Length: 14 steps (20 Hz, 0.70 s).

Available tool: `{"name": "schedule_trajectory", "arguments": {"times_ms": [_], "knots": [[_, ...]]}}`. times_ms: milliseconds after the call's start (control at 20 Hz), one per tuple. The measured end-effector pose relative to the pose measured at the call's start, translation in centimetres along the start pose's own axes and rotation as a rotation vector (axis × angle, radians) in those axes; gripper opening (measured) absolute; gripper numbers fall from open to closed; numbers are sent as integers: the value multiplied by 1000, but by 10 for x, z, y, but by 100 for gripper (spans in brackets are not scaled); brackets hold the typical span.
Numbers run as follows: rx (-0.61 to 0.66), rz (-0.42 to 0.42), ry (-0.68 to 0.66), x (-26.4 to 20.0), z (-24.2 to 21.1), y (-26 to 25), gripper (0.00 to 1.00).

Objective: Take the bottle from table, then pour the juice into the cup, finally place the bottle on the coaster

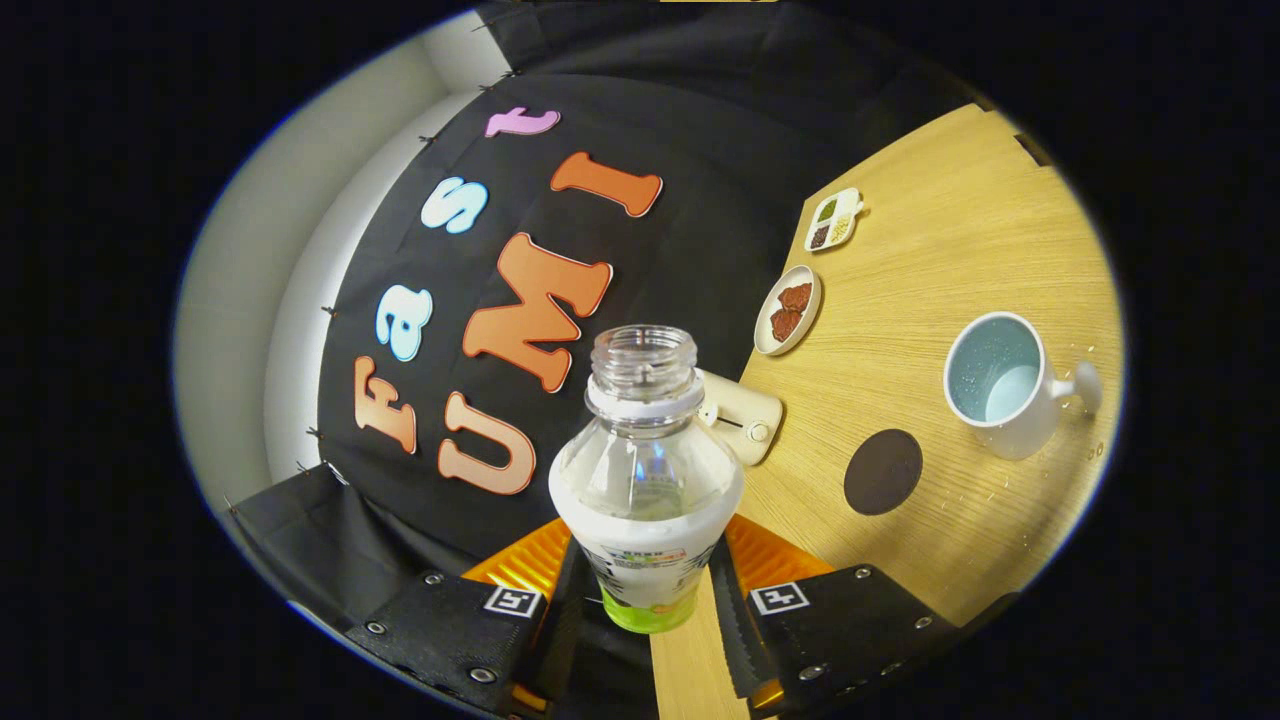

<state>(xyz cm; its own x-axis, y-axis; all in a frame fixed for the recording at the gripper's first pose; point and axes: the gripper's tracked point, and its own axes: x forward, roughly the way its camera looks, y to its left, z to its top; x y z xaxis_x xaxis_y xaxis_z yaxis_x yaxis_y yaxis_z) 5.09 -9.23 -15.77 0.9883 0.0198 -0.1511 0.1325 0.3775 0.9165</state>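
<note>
The gripper (645,600) is clamped on an uncapped clear bottle (645,480), both fingers pressing the labelled lower body, the open neck pointing ahead, the whole view tilted against the wooden counter (930,290). Just beyond the fingers lies a round dark coaster (883,471), with a white cup (1005,385) near it, pale liquid inside. Behind the bottle sits a small cream device (745,425). Farther off rest a plate of brown food (788,309) and a divided dish (833,219).
</note>
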Motion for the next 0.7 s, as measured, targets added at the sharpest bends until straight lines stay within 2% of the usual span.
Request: {"name": "schedule_trajectory", "arguments": {"times_ms": [400, 700], "knots": [[195, 23, -29, 5, 13, -4, 61], [293, 6, -31, 13, 18, -19, 61]]}}
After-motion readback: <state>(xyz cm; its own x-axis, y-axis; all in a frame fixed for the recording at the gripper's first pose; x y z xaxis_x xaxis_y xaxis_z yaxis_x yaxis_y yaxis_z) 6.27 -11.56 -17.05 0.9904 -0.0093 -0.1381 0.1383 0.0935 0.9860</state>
